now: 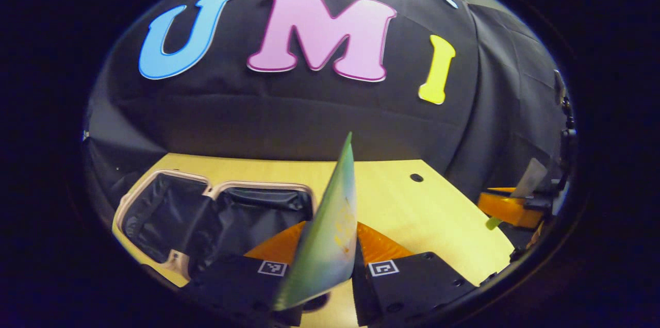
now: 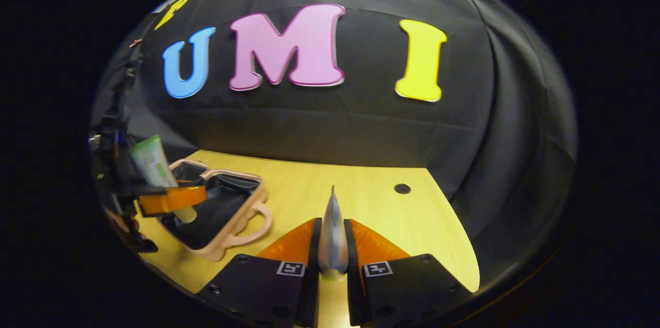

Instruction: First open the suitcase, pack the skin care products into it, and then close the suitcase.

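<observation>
Left gripper (image 1: 330,266) clamps a green tube (image 1: 327,235); right gripper (image 2: 332,261) clamps a silver tube (image 2: 332,240).

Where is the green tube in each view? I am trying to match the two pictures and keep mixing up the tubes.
Left gripper view: the green tube stands at centre bottom, clamped between the left gripper fingers.
Right gripper view: the same green tube sits at the far left, held by the left gripper, over the open suitcase.
Shared landmark: the open suitcase on the table, left of centre in both.
</observation>
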A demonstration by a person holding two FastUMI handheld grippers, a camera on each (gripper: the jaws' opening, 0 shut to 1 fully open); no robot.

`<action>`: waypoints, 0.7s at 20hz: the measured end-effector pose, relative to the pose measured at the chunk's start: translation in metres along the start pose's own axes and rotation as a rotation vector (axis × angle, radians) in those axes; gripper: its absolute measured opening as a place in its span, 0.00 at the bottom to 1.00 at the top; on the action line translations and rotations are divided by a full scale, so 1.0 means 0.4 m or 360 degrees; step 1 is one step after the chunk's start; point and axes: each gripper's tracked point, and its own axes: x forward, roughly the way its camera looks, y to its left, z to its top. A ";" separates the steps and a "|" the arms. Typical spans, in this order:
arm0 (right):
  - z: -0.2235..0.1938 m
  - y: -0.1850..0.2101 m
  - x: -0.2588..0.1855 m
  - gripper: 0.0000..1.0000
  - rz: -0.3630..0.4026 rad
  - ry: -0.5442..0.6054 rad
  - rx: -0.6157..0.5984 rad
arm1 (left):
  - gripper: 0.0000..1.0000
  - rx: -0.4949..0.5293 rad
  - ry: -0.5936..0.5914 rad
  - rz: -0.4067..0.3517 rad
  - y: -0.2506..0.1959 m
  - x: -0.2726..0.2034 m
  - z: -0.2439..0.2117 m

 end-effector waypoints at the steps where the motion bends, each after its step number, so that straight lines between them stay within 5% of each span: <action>1: 0.012 0.043 -0.012 0.26 0.0053 0.0003 0.0023 | 0.39 0.0000 0.0068 0.0029 0.061 0.013 -0.015; 5: 0.046 0.172 -0.008 0.26 0.0199 0.0005 0.0056 | 0.43 -0.0070 0.0475 0.0040 0.204 0.104 -0.154; 10: 0.072 0.262 -0.026 0.26 0.0310 0.0010 0.0065 | 0.43 0.0073 0.0900 0.0069 0.190 0.173 -0.257; 14: 0.056 0.304 -0.020 0.26 0.0392 0.0038 0.0061 | 0.43 0.0055 0.1033 0.0143 0.187 0.172 -0.276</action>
